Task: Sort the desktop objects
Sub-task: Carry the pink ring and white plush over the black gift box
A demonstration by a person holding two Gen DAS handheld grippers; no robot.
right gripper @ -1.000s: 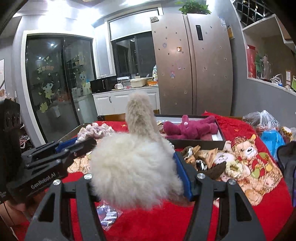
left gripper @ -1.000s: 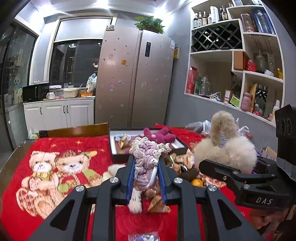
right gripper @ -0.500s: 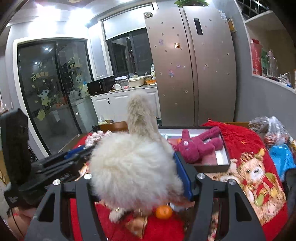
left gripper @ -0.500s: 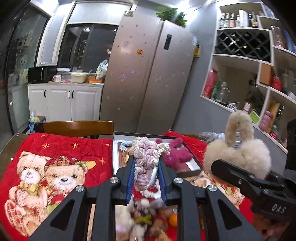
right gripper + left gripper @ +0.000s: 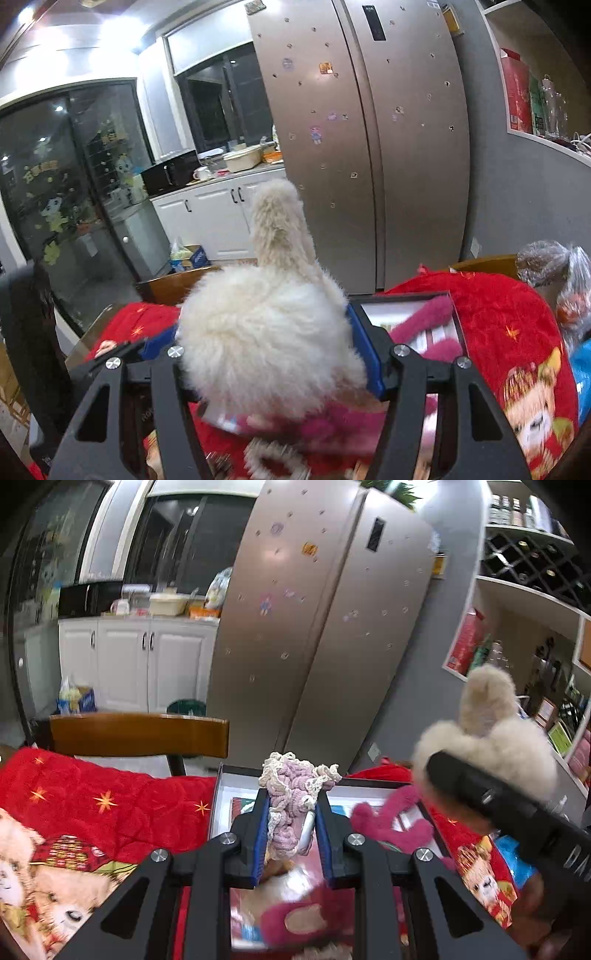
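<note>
- Across the table a red blanket (image 5: 122,805) printed with teddy bears is lying spread out, and a shallow dark-rimmed box (image 5: 221,794) is sitting on it with a magenta plush toy (image 5: 391,823) inside.
- Behind the table a wooden chair back (image 5: 140,734) is standing, then a large steel fridge (image 5: 325,627), white kitchen cabinets (image 5: 125,664) and, to the right, wall shelves (image 5: 532,602) with bottles and boxes.
- The left gripper (image 5: 291,834) is squeezing its blue pads narrowly on a lilac-and-cream crocheted piece (image 5: 295,797), which is sticking up above the fingertips, over the box.
- The right gripper (image 5: 266,354) is standing about half open, its pads pressing on either side of fluffy cream earmuffs (image 5: 266,332), whose furry band is rising upright; in the left view the same earmuffs (image 5: 491,738) are hanging just right of the box.
- Compared with a second ago, both grippers are now further across the table: the pile of small trinkets seen below them then is out of sight, the box and plush are lying directly beneath, and the fridge is looming larger. Both grips are unchanged.
</note>
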